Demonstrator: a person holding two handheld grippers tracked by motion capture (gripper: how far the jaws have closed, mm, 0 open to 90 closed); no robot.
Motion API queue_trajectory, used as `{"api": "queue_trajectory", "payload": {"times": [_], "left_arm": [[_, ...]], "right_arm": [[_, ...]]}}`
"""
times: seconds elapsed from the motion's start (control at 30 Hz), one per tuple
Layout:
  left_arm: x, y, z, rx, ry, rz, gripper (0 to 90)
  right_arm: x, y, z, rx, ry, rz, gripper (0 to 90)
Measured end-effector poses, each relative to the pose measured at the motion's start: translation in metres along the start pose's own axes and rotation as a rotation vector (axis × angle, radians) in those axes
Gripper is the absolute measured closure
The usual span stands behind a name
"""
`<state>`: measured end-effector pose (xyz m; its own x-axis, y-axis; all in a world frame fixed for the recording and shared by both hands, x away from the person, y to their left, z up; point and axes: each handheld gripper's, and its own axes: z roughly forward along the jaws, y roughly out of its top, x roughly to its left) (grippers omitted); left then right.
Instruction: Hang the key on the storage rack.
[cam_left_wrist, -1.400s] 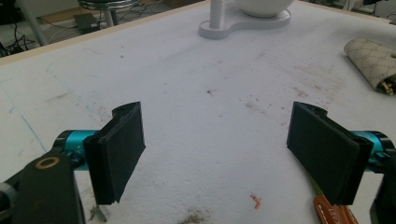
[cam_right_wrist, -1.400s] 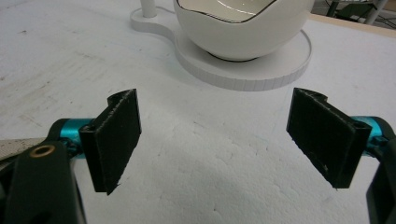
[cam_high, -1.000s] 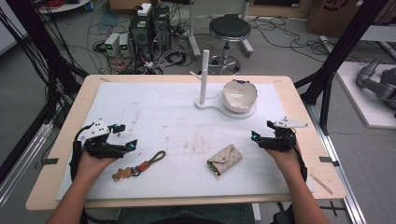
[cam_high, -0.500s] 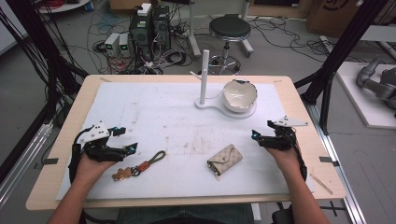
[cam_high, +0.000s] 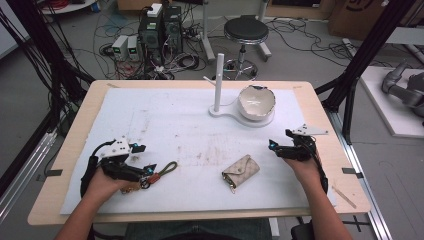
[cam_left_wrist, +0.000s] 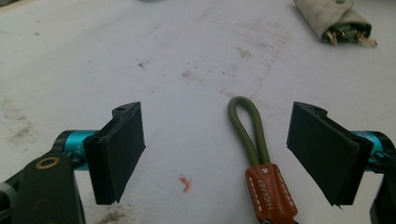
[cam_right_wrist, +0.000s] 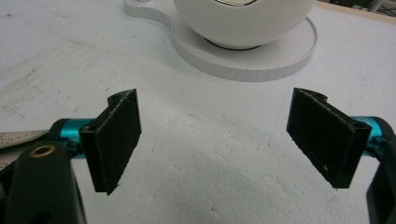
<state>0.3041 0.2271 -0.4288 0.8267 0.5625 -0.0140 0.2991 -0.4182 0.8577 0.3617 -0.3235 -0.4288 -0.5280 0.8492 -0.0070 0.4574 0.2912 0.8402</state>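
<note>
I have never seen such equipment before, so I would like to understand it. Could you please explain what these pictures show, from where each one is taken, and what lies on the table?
There is no robot here. A person sits at a table and holds a hand tool with two black jaws in each hand: the left gripper and the right gripper.

One picture comes from a fixed camera above, looking down on the table. The other two come from small cameras riding on each gripper, looking along its jaws.

On the table lie a keychain with a green cord loop and an orange leather tab, a beige key pouch, and a white stand with an upright post and a bowl on its base.

Nothing is held. Both grippers are open. The keychain's loop lies between the left gripper's jaws, untouched. The right gripper faces the bowl.
</note>
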Motion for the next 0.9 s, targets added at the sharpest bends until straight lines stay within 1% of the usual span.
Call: {"api": "queue_trajectory", "payload": {"times": [0.03,0.07,0.1,0.13,0.17,0.2,0.23,0.3,0.37,0.5,0.57,0.73,0.87,0.9], "left_arm": [[-0.003,0.000,0.003,0.029,-0.009,0.017,19.0],[-0.003,0.000,0.003,0.029,-0.009,0.017,19.0],[-0.004,0.000,0.005,0.042,-0.016,0.020,19.0],[-0.006,0.000,0.008,0.068,-0.029,0.027,19.0],[-0.006,0.000,0.008,0.068,-0.029,0.027,19.0],[-0.009,-0.002,0.010,0.089,-0.036,0.021,19.0],[-0.009,-0.002,0.010,0.089,-0.036,0.021,19.0],[-0.012,-0.004,0.011,0.111,-0.041,0.014,19.0],[-0.014,-0.006,0.013,0.142,-0.034,0.015,19.0],[-0.016,-0.007,0.016,0.169,-0.041,0.011,19.2],[-0.017,-0.009,0.018,0.196,-0.053,0.029,19.3],[-0.017,-0.011,0.020,0.230,-0.055,0.033,20.5],[-0.018,-0.012,0.021,0.235,-0.054,0.032,24.8],[-0.018,-0.011,0.021,0.237,-0.054,0.040,24.8]], "right_arm": [[0.000,0.000,0.001,0.006,0.001,-0.006,18.1],[0.001,0.000,0.001,0.009,0.003,-0.006,18.1],[0.001,0.000,0.001,0.009,0.003,-0.006,18.1],[0.001,0.000,0.002,0.009,0.004,-0.010,18.1],[0.002,0.000,0.002,0.013,0.006,-0.012,18.1],[0.002,0.000,0.003,0.015,0.005,-0.013,18.1],[0.002,0.000,0.003,0.015,0.005,-0.013,18.1],[0.002,0.000,0.003,0.019,0.008,-0.015,18.1],[0.002,0.000,0.004,0.023,0.008,-0.017,18.1],[0.003,-0.001,0.005,0.025,0.009,-0.018,18.1],[0.003,-0.001,0.005,0.026,0.014,-0.021,18.1],[0.003,-0.001,0.005,0.027,0.014,-0.020,18.1],[0.003,-0.001,0.005,0.029,0.014,-0.025,18.1],[0.003,-0.001,0.005,0.029,0.014,-0.025,18.1]]}}
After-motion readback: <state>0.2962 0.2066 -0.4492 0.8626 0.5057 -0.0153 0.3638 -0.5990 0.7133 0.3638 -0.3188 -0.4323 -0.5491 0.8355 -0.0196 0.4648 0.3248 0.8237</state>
